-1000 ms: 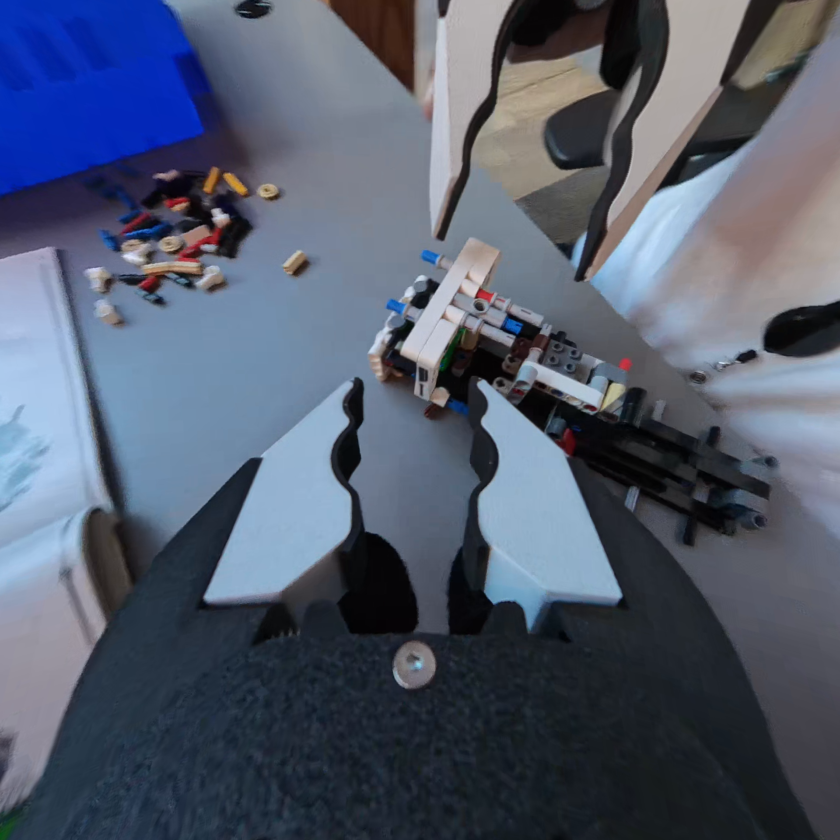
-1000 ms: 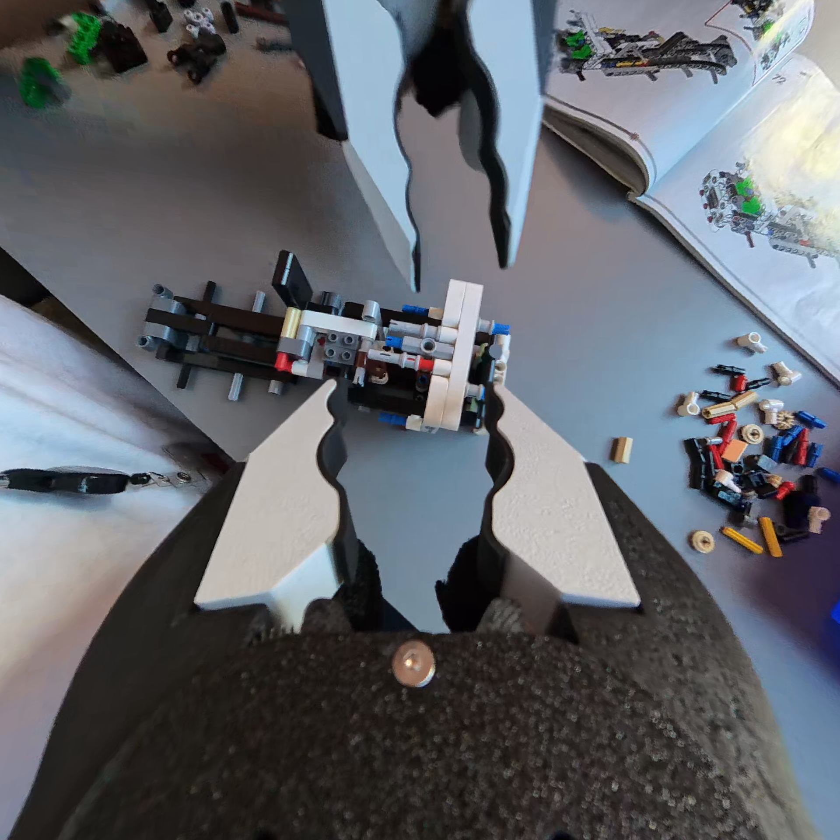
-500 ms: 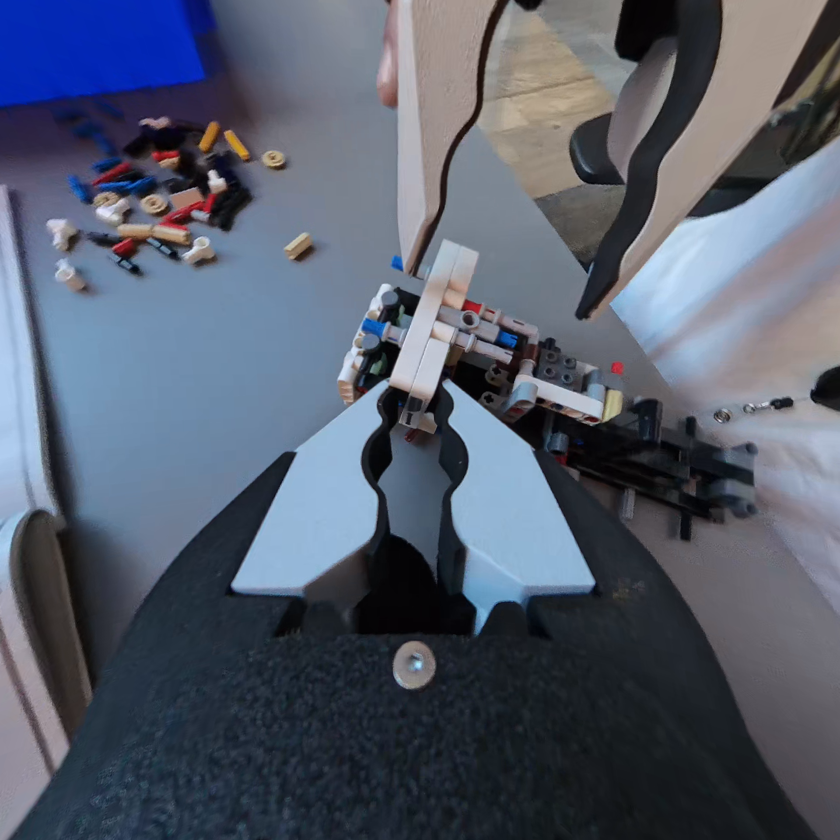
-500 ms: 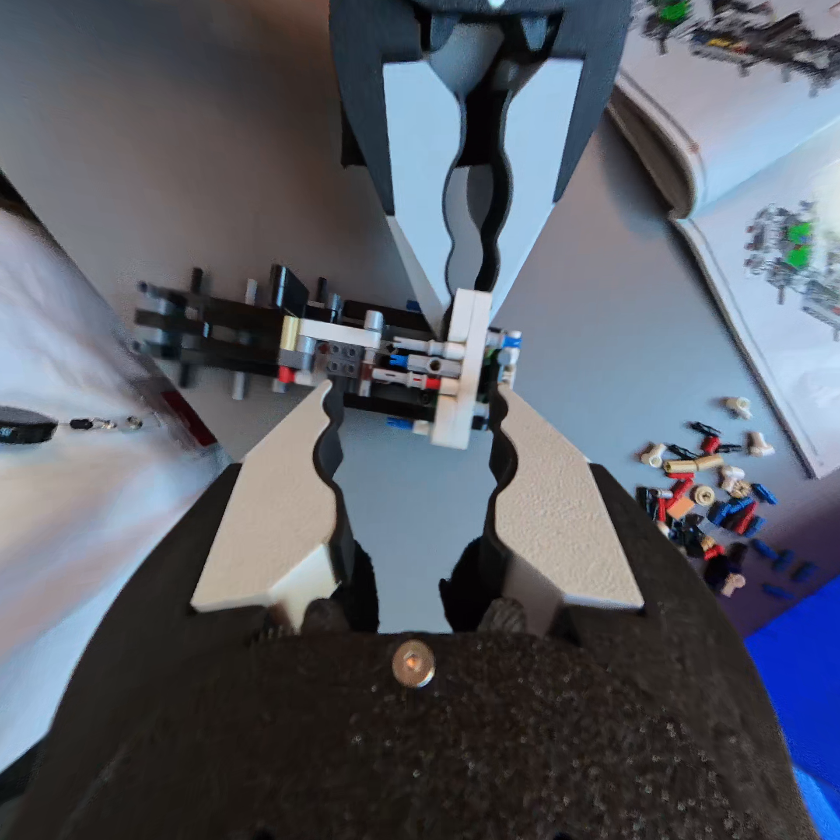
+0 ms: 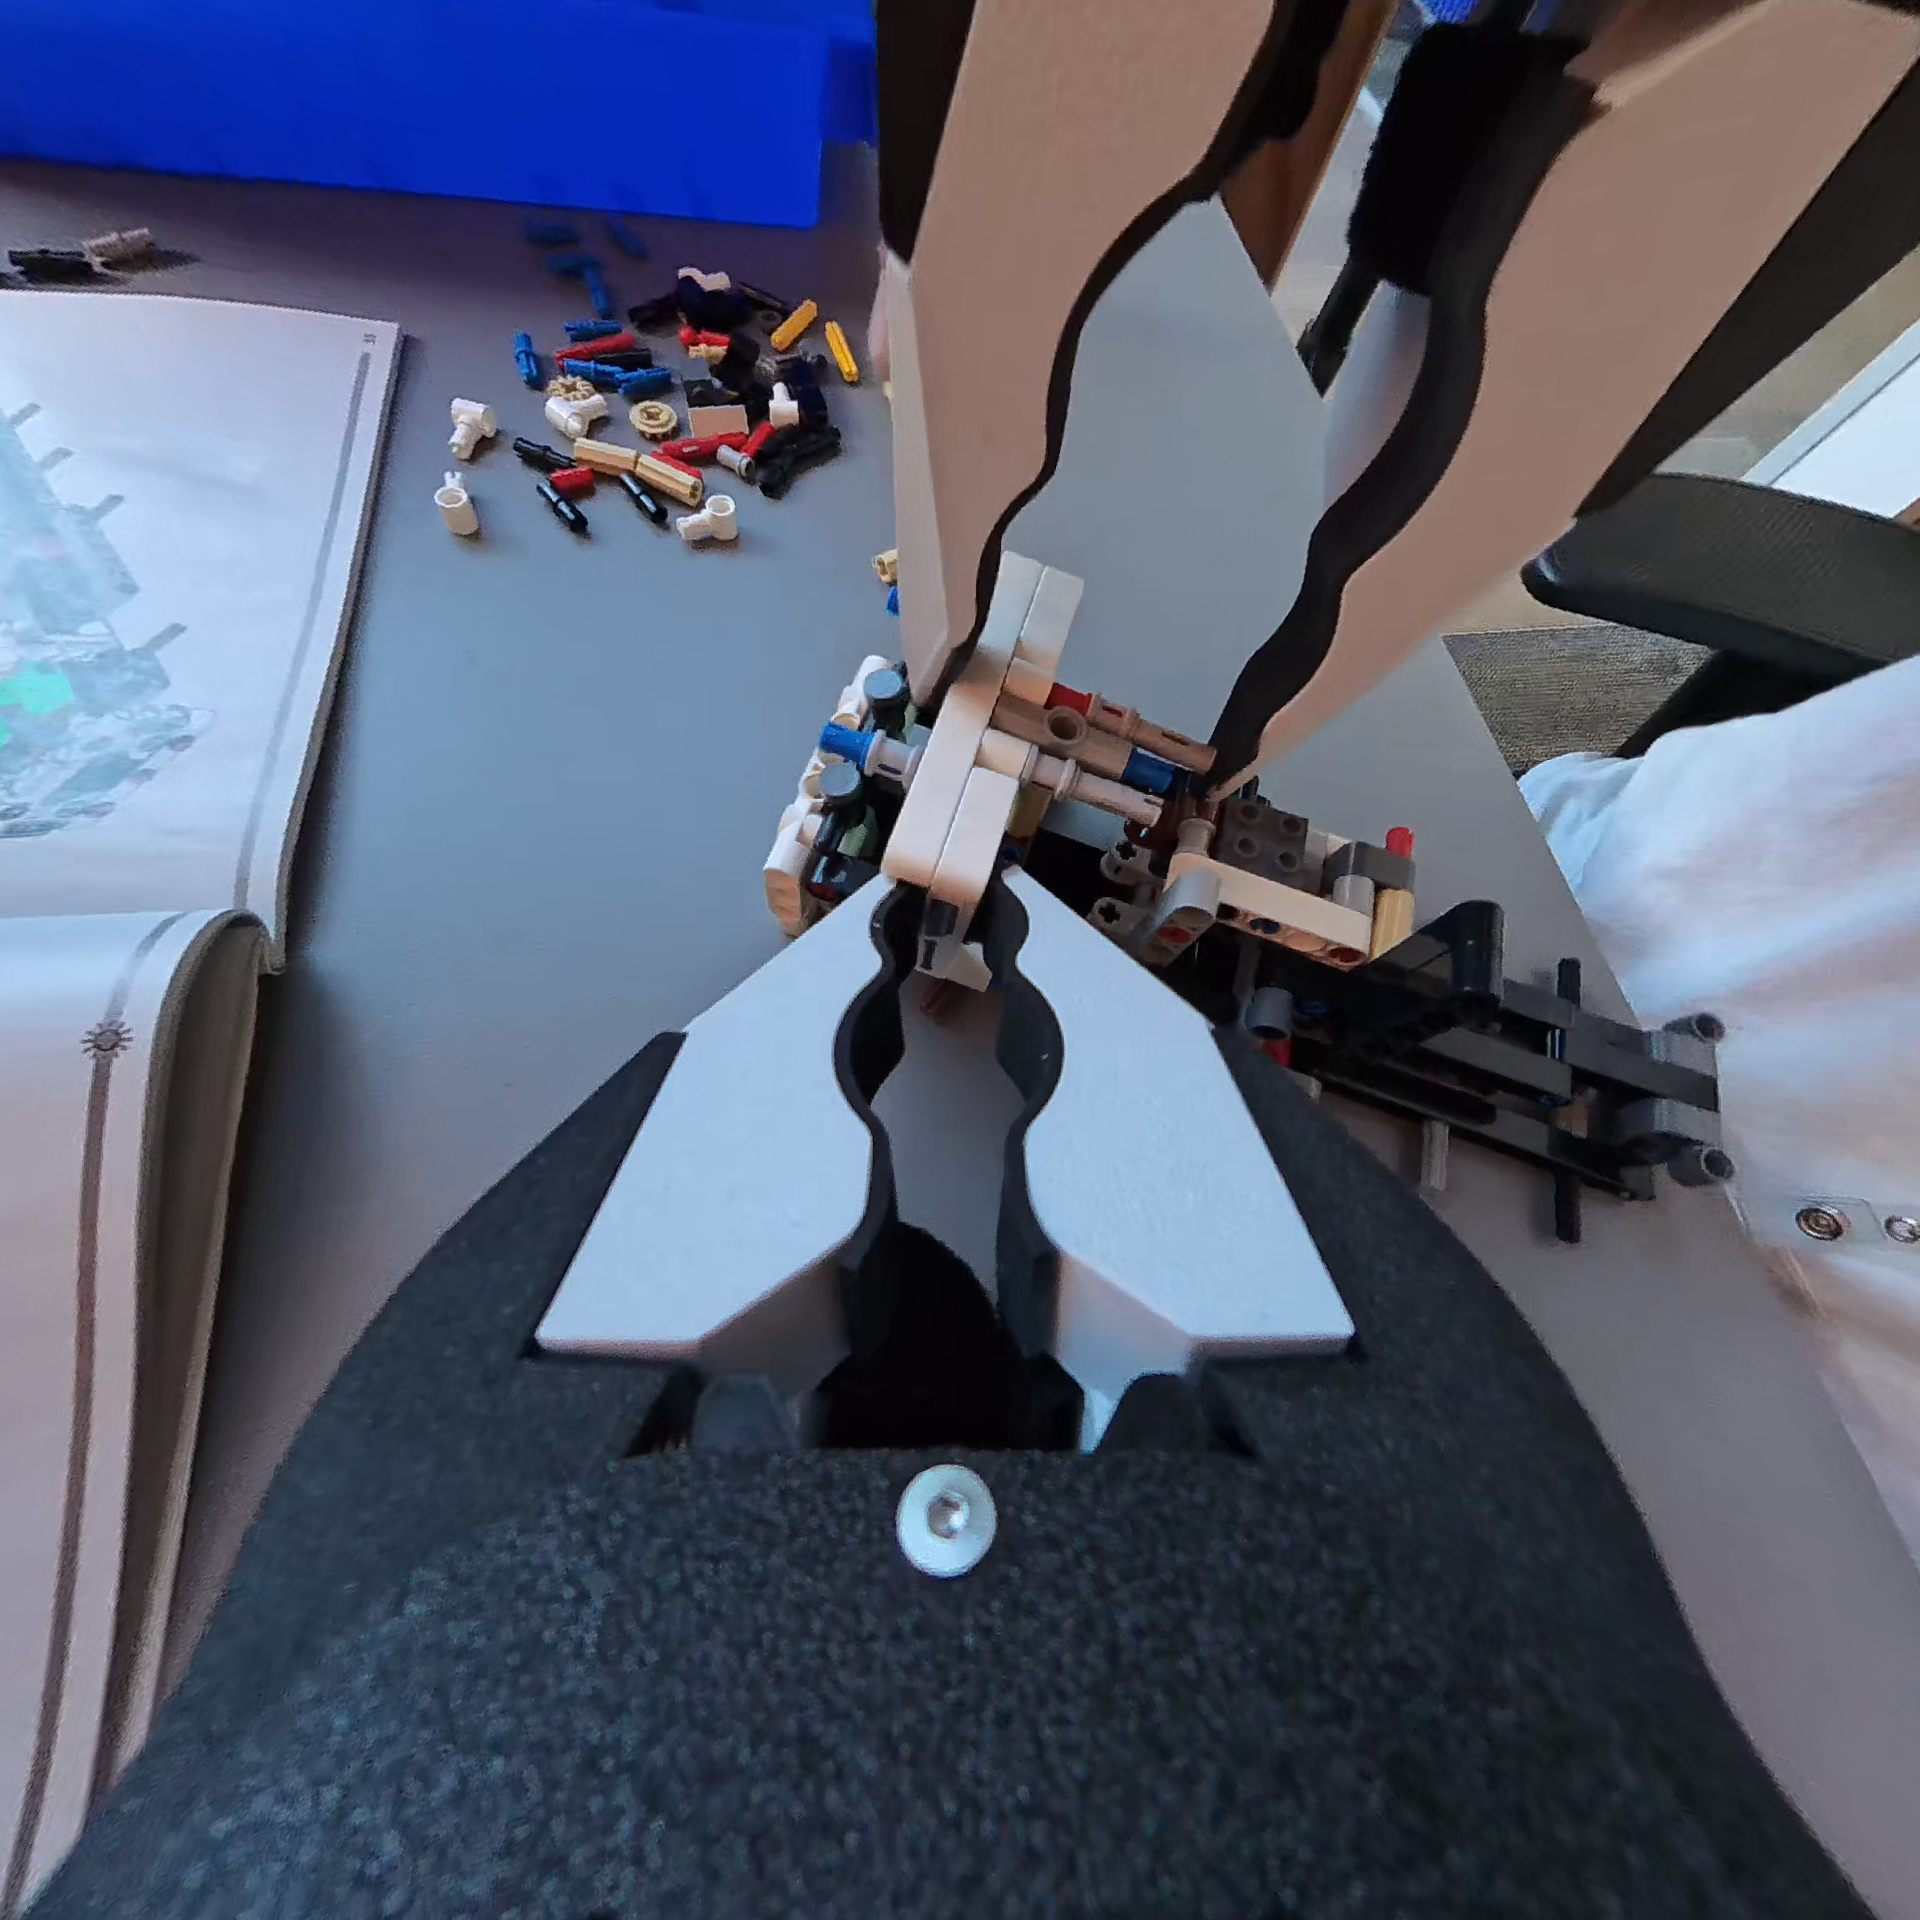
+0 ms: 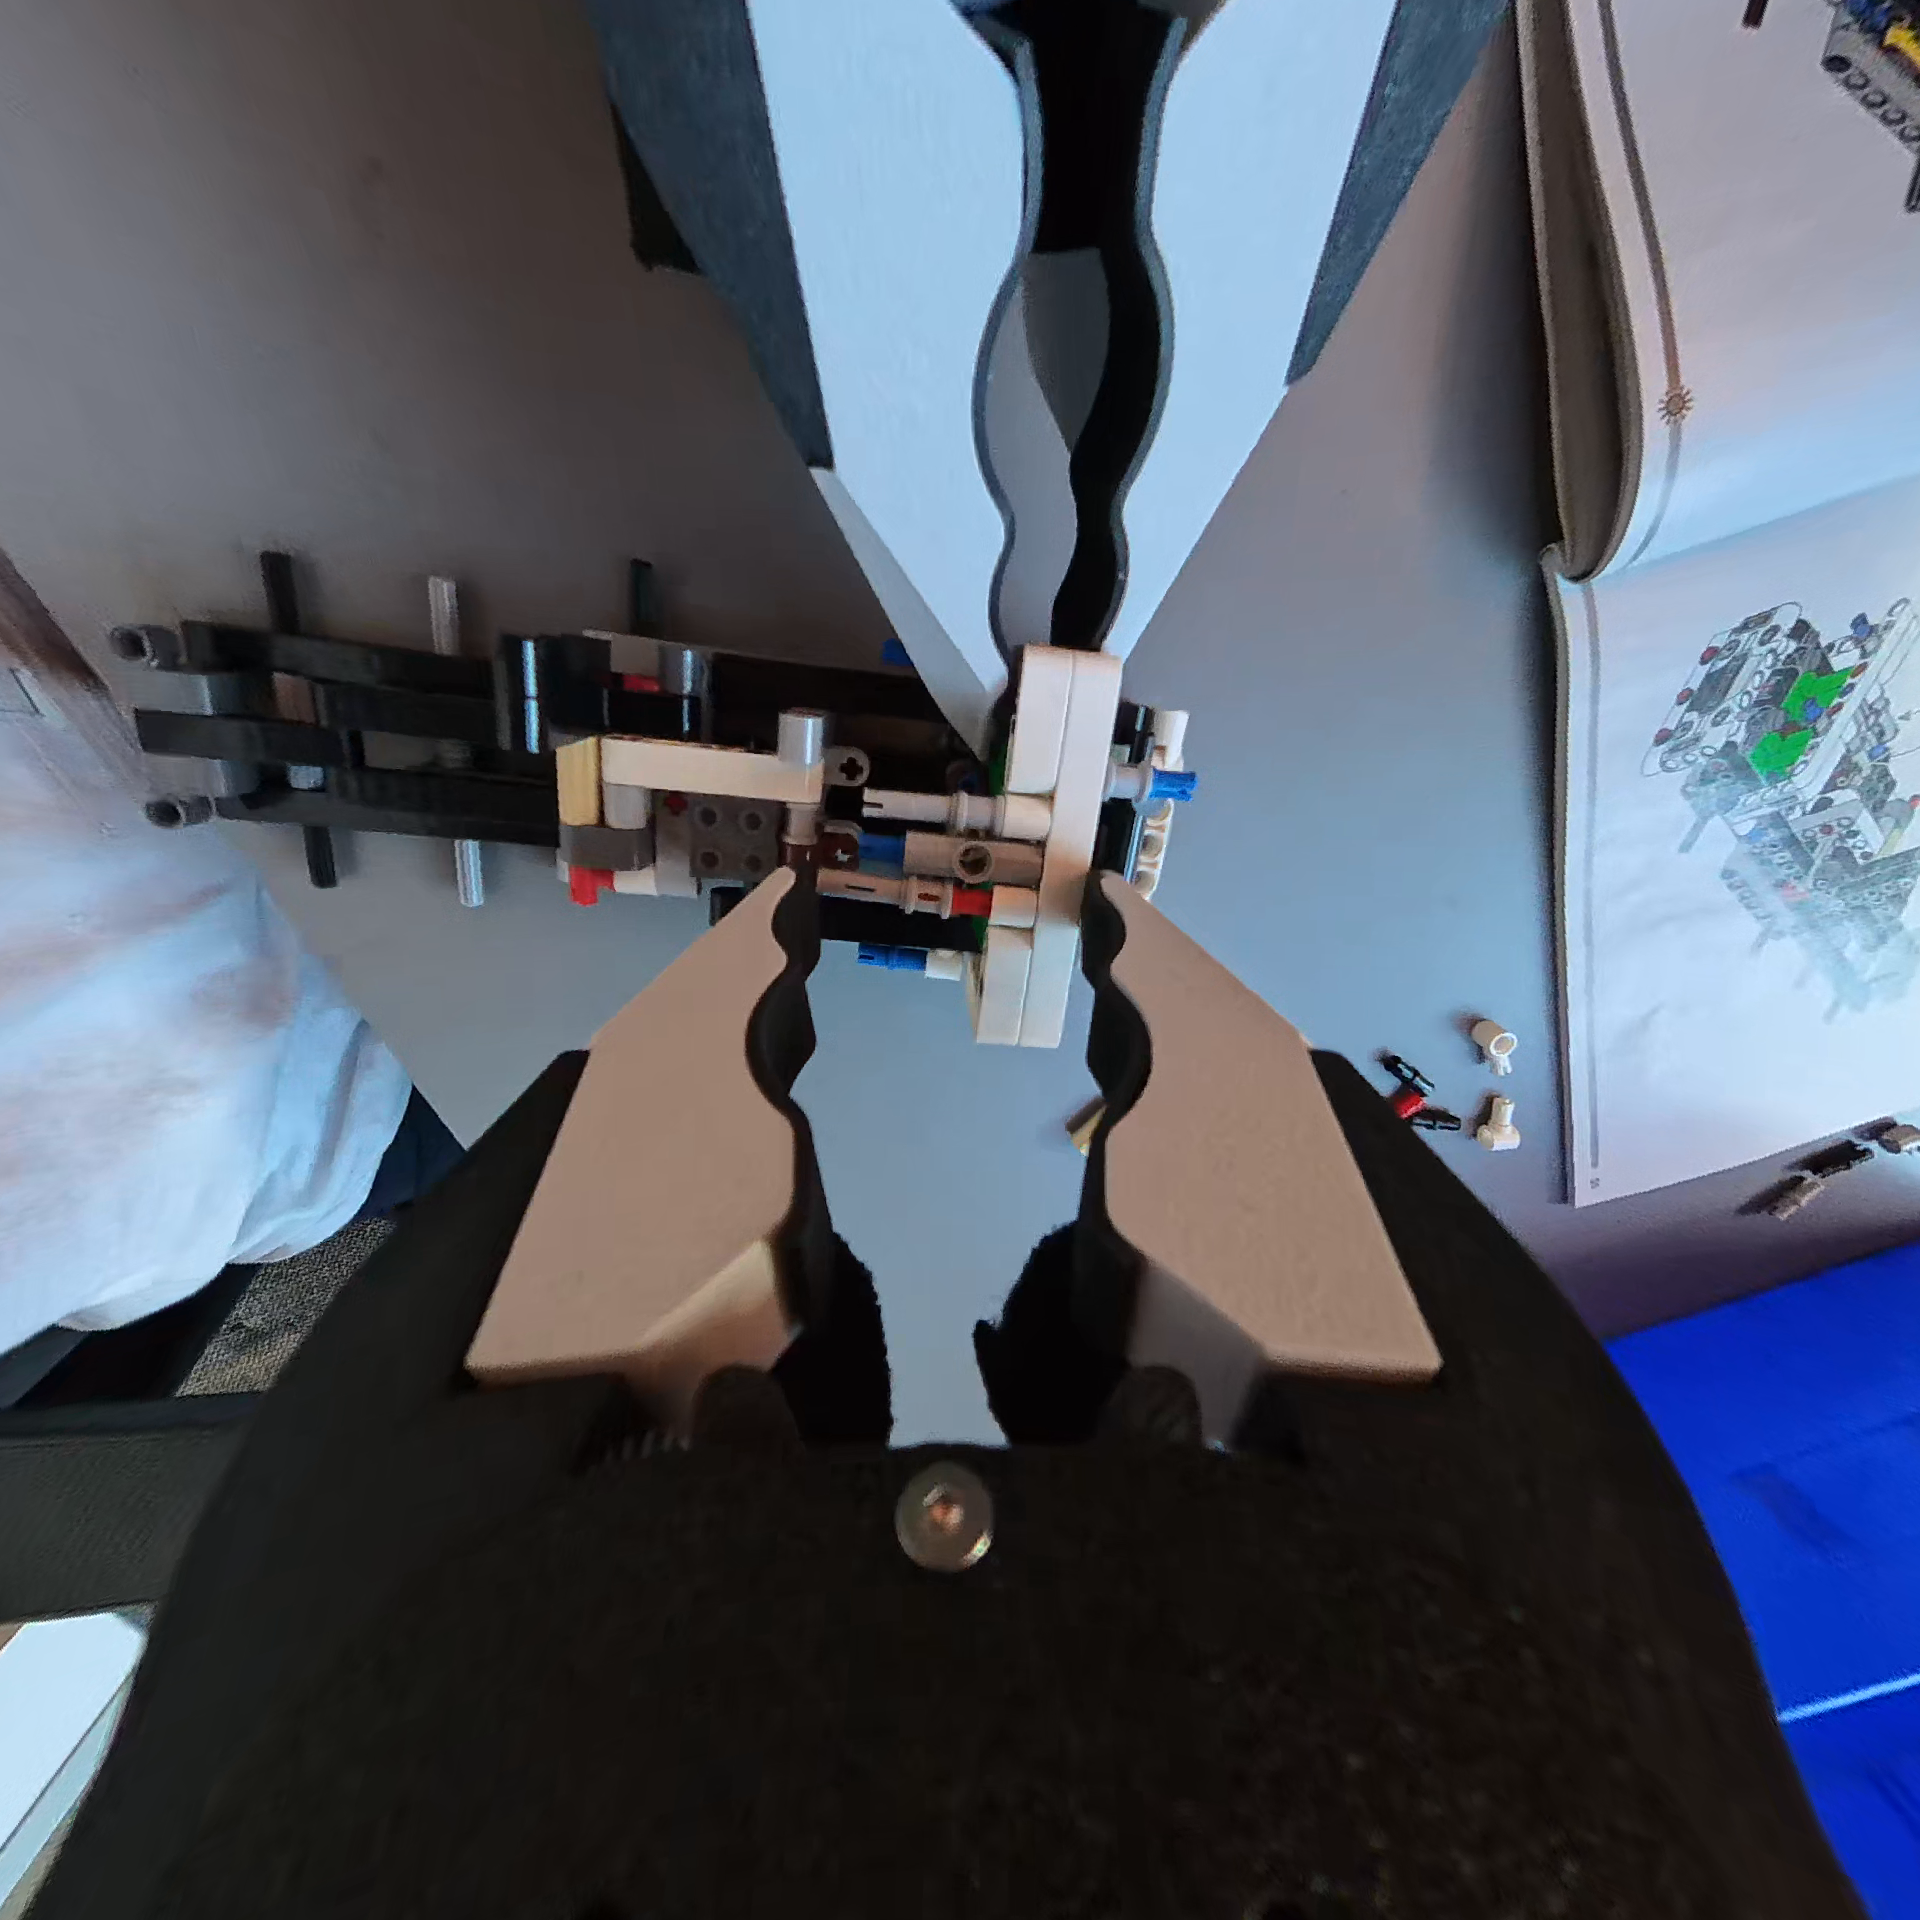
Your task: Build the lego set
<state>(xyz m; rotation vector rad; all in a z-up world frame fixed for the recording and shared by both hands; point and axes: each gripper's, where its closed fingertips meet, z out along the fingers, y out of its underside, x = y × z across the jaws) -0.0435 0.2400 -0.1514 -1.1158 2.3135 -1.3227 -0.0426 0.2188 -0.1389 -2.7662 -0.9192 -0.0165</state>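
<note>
The left gripper (image 5: 948, 914) is pinched nearly closed on the near end of the white plate pair (image 5: 977, 758) standing across the lego model (image 6: 727, 800) on the grey tabletop (image 5: 582, 831). Opposite, the right gripper (image 6: 940, 883) is spread wide, straddling the plate's other end and the pins beside it, gripping nothing. The model's long axis runs crosswise between both grippers, black frame (image 5: 1475, 1070) towards the person's white sleeve (image 5: 1745, 894). Loose pieces (image 5: 665, 416) lie beyond, an instruction booklet (image 5: 156, 582) beside them. Fingers hide the plate's contact points and seating.
</note>
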